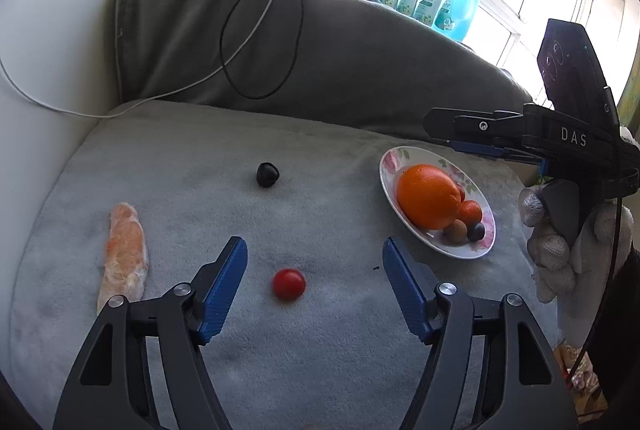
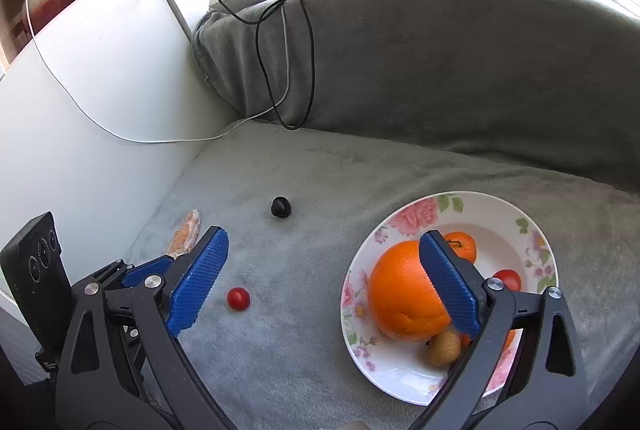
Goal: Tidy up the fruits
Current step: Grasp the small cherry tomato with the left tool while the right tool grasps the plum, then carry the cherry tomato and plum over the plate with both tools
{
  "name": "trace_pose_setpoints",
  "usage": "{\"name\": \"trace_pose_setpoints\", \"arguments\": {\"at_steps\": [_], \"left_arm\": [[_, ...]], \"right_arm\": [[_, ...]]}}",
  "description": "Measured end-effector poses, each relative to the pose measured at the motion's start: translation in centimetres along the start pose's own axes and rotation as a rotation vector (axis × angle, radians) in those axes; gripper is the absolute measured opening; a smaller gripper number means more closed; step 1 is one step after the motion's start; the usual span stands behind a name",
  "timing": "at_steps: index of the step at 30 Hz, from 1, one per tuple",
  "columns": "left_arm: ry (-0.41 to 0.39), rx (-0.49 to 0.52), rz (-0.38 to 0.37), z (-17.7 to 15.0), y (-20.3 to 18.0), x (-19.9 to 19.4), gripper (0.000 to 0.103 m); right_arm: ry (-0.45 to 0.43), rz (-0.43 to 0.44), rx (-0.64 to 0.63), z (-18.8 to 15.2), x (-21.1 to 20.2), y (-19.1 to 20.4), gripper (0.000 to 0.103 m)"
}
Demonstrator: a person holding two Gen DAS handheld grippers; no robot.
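Left gripper [image 1: 315, 262]: fingers spread wide, nothing held, bracketing the cherry tomato [image 1: 289, 284], which lies loose on the grey cushion [image 1: 200, 165]. Right gripper [image 2: 324, 278]: fingers also spread, empty, one blue pad in front of the large orange [image 2: 404, 294].

Landmark: floral plate [image 1: 387, 169]. Tomato sits well left of the plate; dark fruit [image 1: 267, 174] beyond it; wrapped carrot [image 1: 124, 254] farthest left.

Judgement: tomato is light, smooth, thin-skinned, likely to roll or squirt. Pinch gently across its widest middle.
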State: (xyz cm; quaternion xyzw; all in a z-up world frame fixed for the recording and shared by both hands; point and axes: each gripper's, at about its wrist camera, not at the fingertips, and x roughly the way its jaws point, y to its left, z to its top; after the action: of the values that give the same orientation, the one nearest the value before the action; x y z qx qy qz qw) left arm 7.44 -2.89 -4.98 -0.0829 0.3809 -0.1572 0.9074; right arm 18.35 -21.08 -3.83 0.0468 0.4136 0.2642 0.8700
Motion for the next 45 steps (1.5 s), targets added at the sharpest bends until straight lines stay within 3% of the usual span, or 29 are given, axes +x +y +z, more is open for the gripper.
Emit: {"name": "trace_pose_setpoints", "arguments": {"at_steps": [3, 5, 9, 14, 18, 20, 22, 36, 45], "left_arm": [[0.029, -0.006, -0.006, -0.7, 0.5, 0.6, 0.062], [0.045, -0.009, -0.010, -1.1, 0.7, 1.0, 0.059], [0.065, -0.015, -0.015, -1.7, 1.0, 1.6, 0.053], [0.086, -0.024, -0.023, -1.8, 1.5, 2.4, 0.043], [0.100, -0.028, -0.027, -1.9, 1.6, 3.2, 0.042], [0.106, -0.038, -0.029, -1.9, 1.8, 3.5, 0.041], [0.113, -0.046, -0.032, -2.2, 2.2, 3.9, 0.040], [0.139, -0.045, -0.027, -2.2, 2.0, 5.8, 0.032], [0.142, -0.042, -0.010, -2.5, 1.6, 5.8, 0.023]], "right_arm": [[0.029, 0.019, -0.011, 0.6, 1.6, 0.9, 0.097], [0.055, 0.031, -0.014, 0.9, 2.8, 1.3, 0.089], [0.107, 0.057, 0.000, 1.5, 5.4, 1.9, 0.085], [0.188, 0.092, 0.030, 2.1, 8.7, 2.3, 0.067], [0.226, 0.088, 0.036, 2.6, 10.8, 2.6, 0.064], [0.250, 0.092, 0.045, 2.8, 11.8, 2.6, 0.055], [0.267, 0.093, 0.049, 3.0, 12.8, 2.7, 0.054], [0.328, 0.040, 0.010, 3.0, 17.2, 4.1, 0.041], [0.335, 0.019, -0.011, 2.5, 18.1, 4.4, 0.026]]}}
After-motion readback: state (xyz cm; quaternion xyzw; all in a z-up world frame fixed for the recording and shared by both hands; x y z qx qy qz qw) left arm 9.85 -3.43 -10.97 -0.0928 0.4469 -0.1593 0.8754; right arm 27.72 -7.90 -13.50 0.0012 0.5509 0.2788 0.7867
